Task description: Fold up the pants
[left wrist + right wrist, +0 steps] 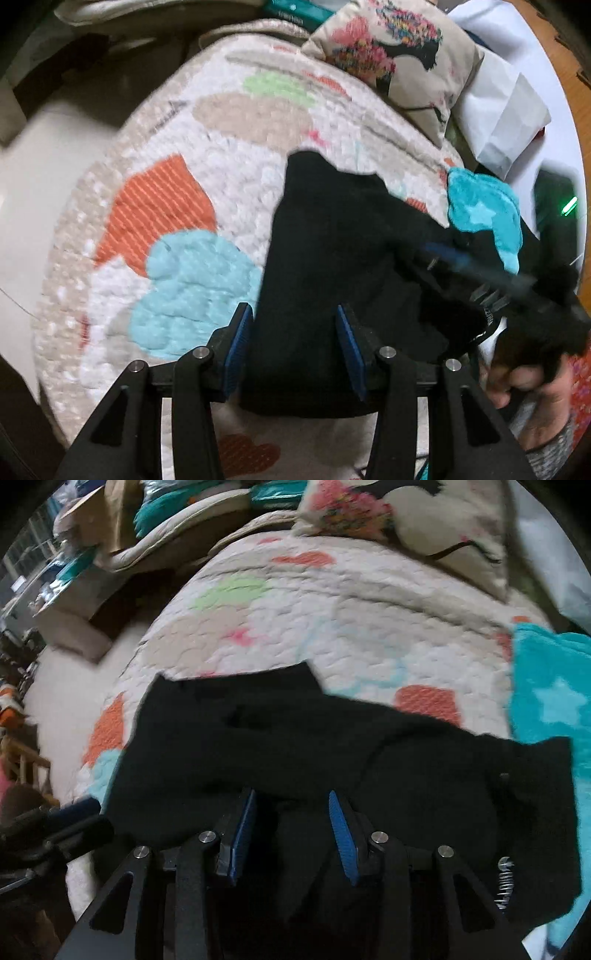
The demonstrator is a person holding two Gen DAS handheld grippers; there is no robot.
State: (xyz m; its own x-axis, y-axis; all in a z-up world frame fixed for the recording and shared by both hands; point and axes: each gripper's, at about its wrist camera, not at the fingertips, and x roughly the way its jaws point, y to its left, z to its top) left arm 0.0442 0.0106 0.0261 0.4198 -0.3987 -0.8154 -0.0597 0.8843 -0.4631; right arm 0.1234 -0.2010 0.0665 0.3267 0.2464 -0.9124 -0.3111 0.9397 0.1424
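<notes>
Room ahead and left, crowded right

Past my left jaws the quilt (229, 192) lies bare; a pillow (399, 62) blocks far ahead, a teal blanket (550, 701) right of my right jaws.

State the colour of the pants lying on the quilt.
Plain black pants, no visible pattern; the right wrist view shows them best, spread across the patchwork quilt.

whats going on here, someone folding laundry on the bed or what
Yes. A person is holding a two-finger tool in each hand over black pants lying on a patchwork quilt. The left tool and right tool are both open with the dark fabric between their fingers, neither clamped. The pants look bunched and only partly folded. A teal towel lies beside them and a printed pillow sits further back.
</notes>
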